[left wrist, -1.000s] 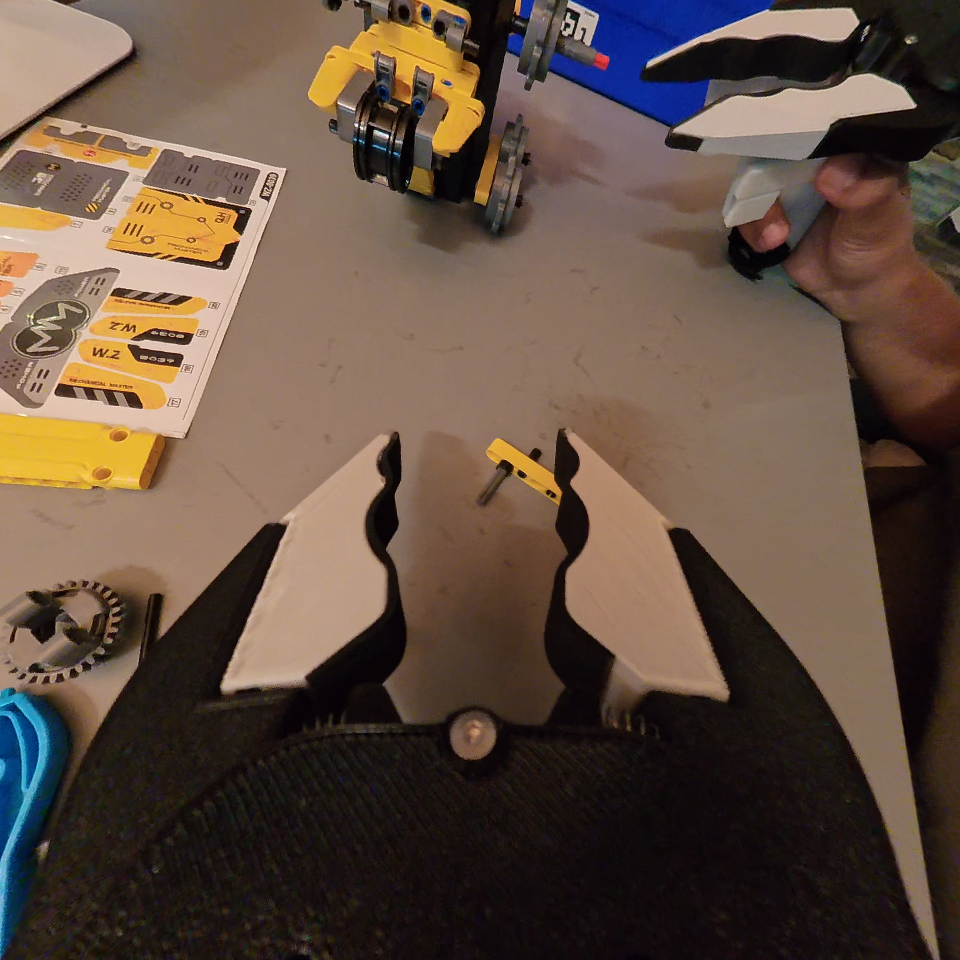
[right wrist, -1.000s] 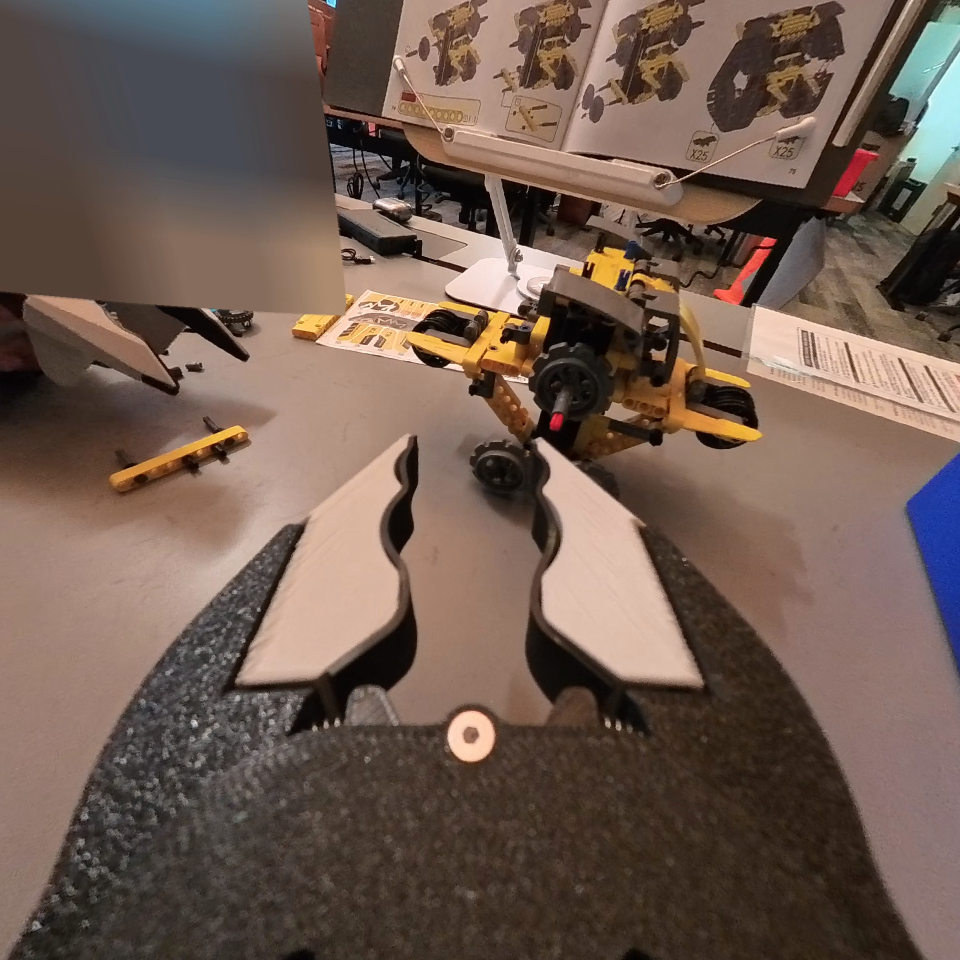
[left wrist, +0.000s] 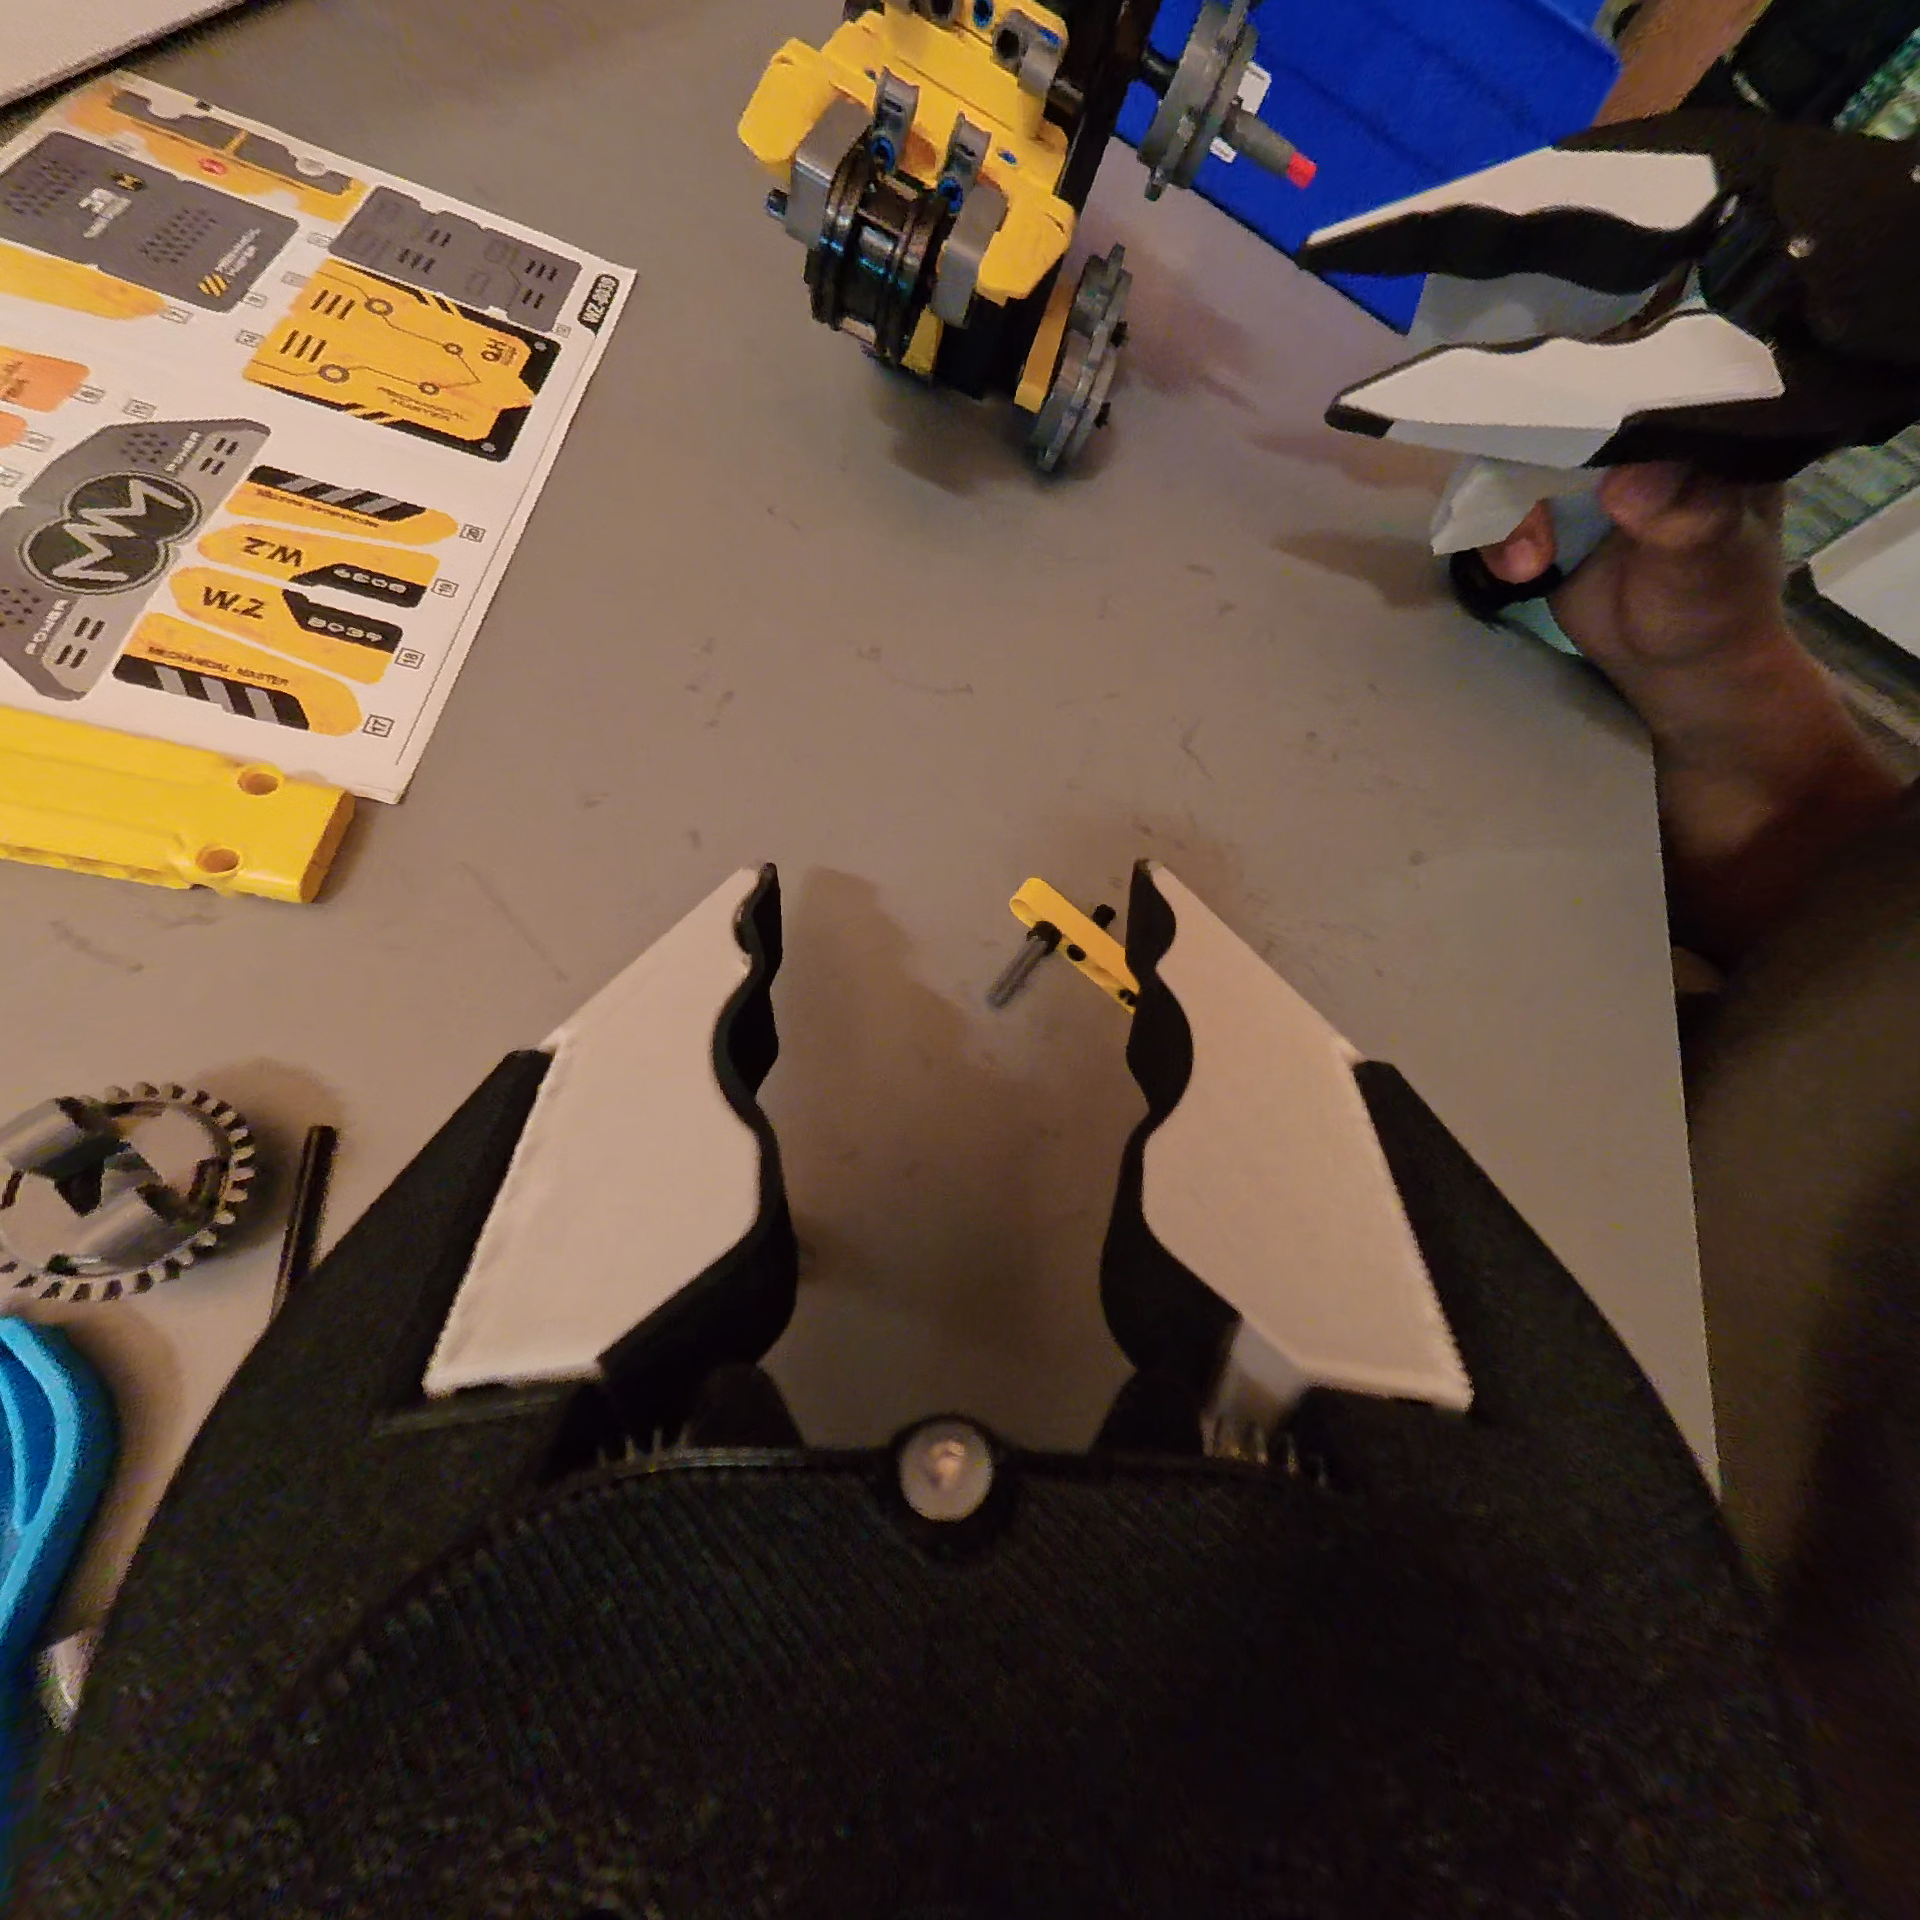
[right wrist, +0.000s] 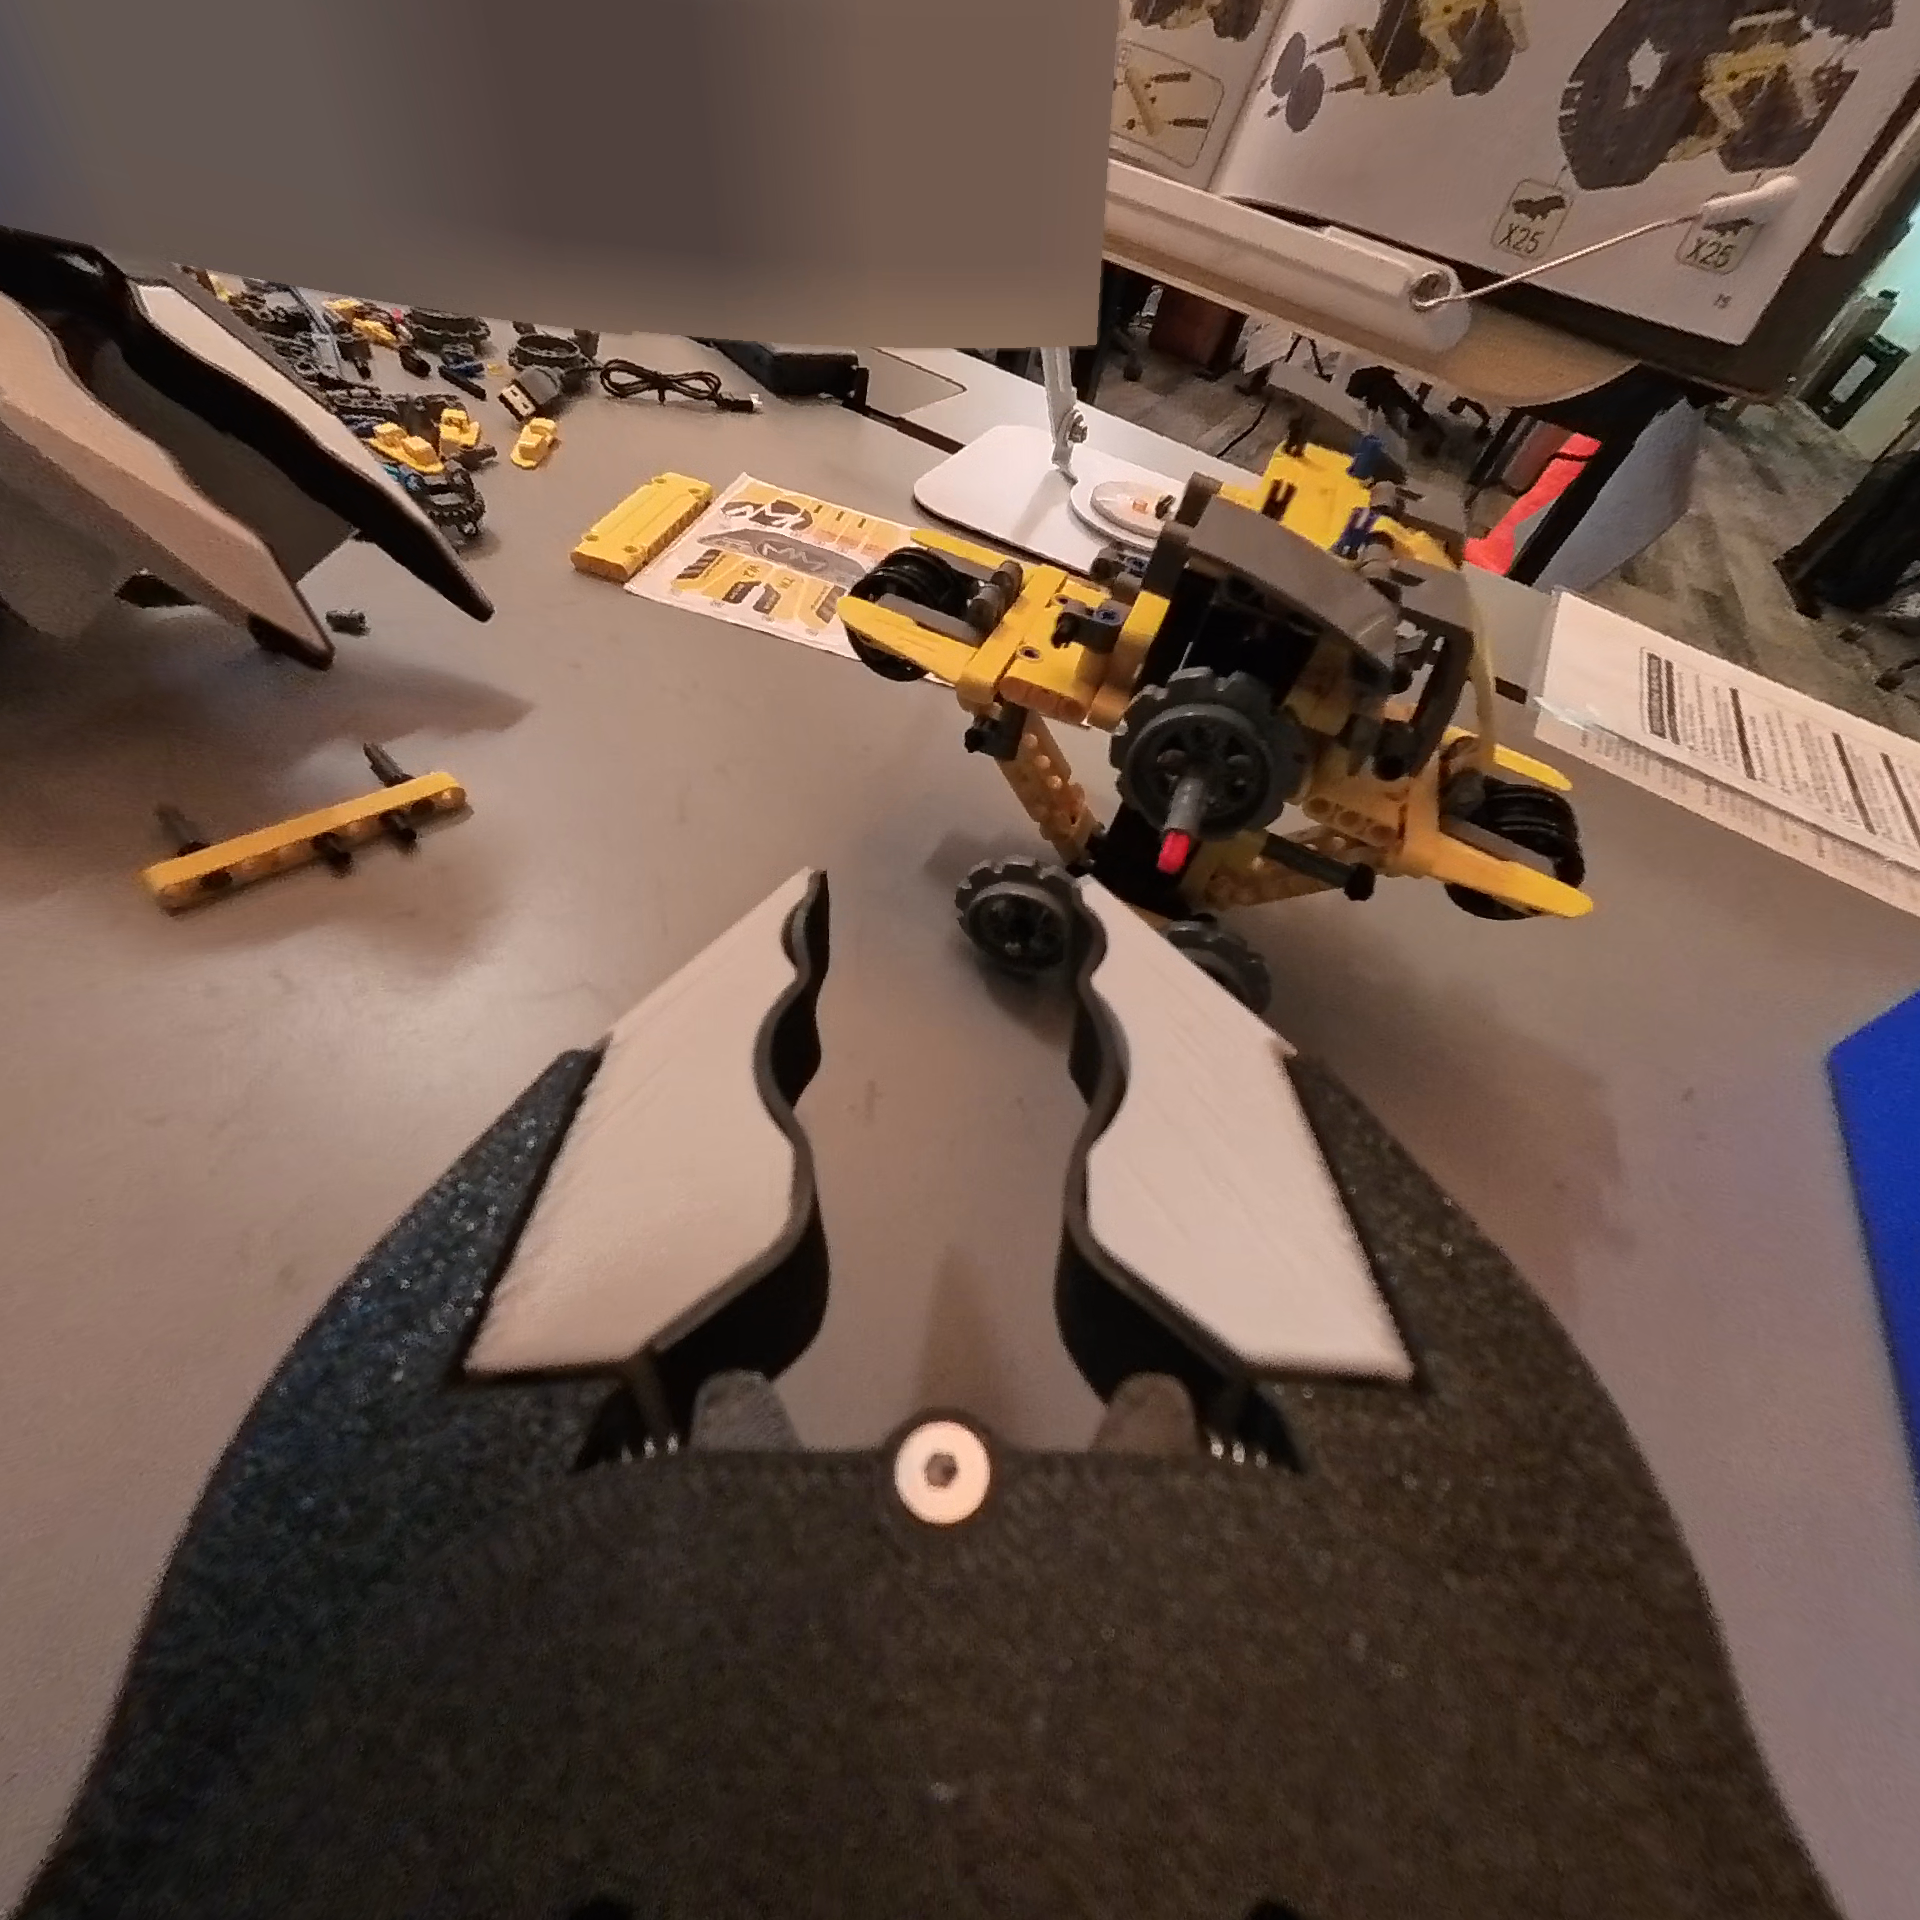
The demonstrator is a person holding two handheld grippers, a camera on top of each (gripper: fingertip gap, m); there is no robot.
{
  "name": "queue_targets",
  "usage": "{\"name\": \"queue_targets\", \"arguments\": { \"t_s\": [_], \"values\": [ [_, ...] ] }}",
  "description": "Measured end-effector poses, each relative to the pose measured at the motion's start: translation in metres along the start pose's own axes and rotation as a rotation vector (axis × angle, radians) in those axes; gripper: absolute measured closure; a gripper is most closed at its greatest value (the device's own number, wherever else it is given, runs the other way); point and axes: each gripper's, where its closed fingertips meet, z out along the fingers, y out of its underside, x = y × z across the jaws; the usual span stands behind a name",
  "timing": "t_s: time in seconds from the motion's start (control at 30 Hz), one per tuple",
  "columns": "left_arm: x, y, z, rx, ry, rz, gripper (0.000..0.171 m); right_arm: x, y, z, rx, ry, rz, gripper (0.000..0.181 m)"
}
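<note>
A yellow and black brick-built vehicle (right wrist: 1226, 717) stands tilted on the grey table, a red-tipped axle sticking out of its side wheel; it also shows in the left wrist view (left wrist: 935, 208). My right gripper (right wrist: 951, 904) is open and empty, its tips just short of the vehicle's small lower wheel (right wrist: 1013, 914). My left gripper (left wrist: 956, 894) is open and empty above a short yellow beam with black pins (left wrist: 1070, 945), which lies by its right fingertip. The same beam shows in the right wrist view (right wrist: 301, 842). The right gripper (left wrist: 1538, 332) also shows far right in the left wrist view.
A sticker sheet (left wrist: 260, 436), a yellow panel (left wrist: 156, 821), a grey gear (left wrist: 125, 1184) and a black axle (left wrist: 307, 1205) lie left. A blue box (left wrist: 1382, 104) stands behind the vehicle. Loose parts (right wrist: 436, 416), a printed page (right wrist: 1745, 748) and a stand with an instruction book (right wrist: 1455, 125) are beyond. The instruction book (right wrist: 1455, 125) sits 30 centimetres or so from the ends of my right fingers.
The right gripper has moved in closer to the vehicle and opened a little wider. The left gripper has barely moved over the yellow beam.
</note>
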Motion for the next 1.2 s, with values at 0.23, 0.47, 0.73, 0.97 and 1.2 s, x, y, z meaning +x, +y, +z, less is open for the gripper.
{"name": "queue_targets", "arguments": {
  "t_s": [0.23,0.47,0.73,0.97,1.2],
  "values": [
    [-0.005,0.001,0.002,-0.013,-0.019,-0.024,0.105,-0.001,0.001,0.001,-0.012,0.007,-0.024,0.137],
    [-0.003,0.000,0.001,-0.004,-0.033,0.006,0.105,-0.002,0.000,0.001,-0.006,0.023,-0.050,0.137],
    [-0.001,-0.002,-0.002,0.019,-0.039,0.035,0.104,-0.002,-0.002,-0.001,0.009,0.055,-0.087,0.138],
    [0.000,-0.003,-0.002,0.023,-0.049,0.058,0.103,0.007,-0.010,-0.010,0.078,0.107,-0.054,0.144],
    [0.001,-0.002,-0.001,0.016,-0.053,0.063,0.102,0.033,-0.020,-0.033,0.210,0.118,0.155,0.146]
  ]
}}
